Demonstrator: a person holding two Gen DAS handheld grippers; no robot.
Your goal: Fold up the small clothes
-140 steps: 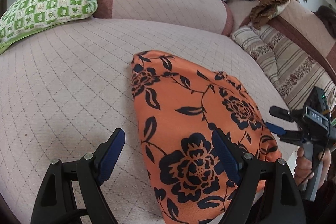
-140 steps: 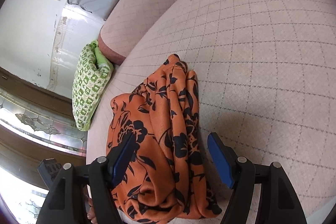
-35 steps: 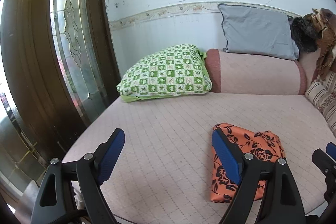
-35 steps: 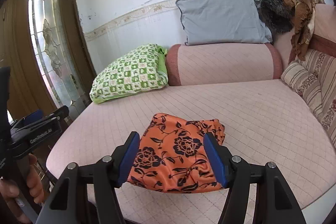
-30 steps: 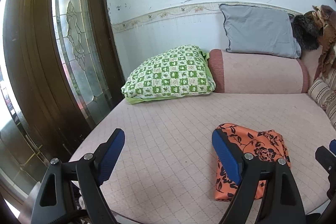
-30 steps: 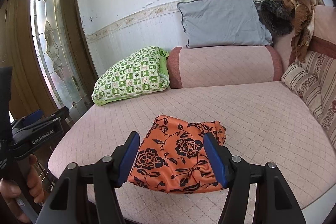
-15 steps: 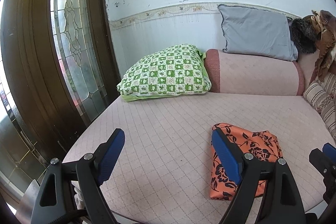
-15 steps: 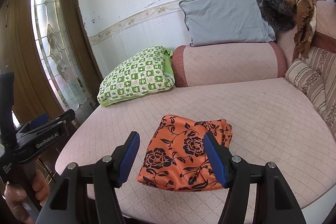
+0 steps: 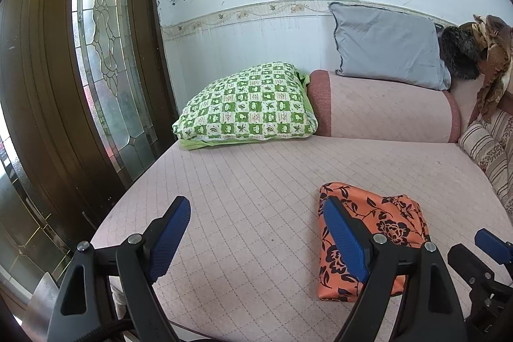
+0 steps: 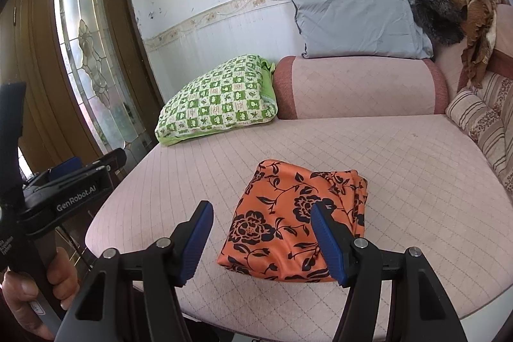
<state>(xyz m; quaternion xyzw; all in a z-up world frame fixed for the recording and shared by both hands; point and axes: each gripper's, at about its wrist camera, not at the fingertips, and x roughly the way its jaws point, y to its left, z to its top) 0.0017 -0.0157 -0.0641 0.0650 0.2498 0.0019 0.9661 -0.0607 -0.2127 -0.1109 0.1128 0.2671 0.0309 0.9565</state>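
On the pink quilted sofa seat [image 10: 400, 169], near its front edge, lies the orange floral garment [image 10: 298, 213], folded into a compact bundle. Both the left gripper [image 9: 256, 233] and the right gripper [image 10: 263, 236] hover above it with jaws spread wide, gripping nothing. Behind it a green checked pillow [image 10: 218, 98] leans beside the pink bolster [image 10: 359, 85], with a grey cushion [image 10: 356, 21] above.

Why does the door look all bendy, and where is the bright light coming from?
In the left wrist view the fisheye lens curves the door near the picture's edge; daylight glows through its glass panel. In the right wrist view the orange cloth is sharp and evenly lit, without glare.
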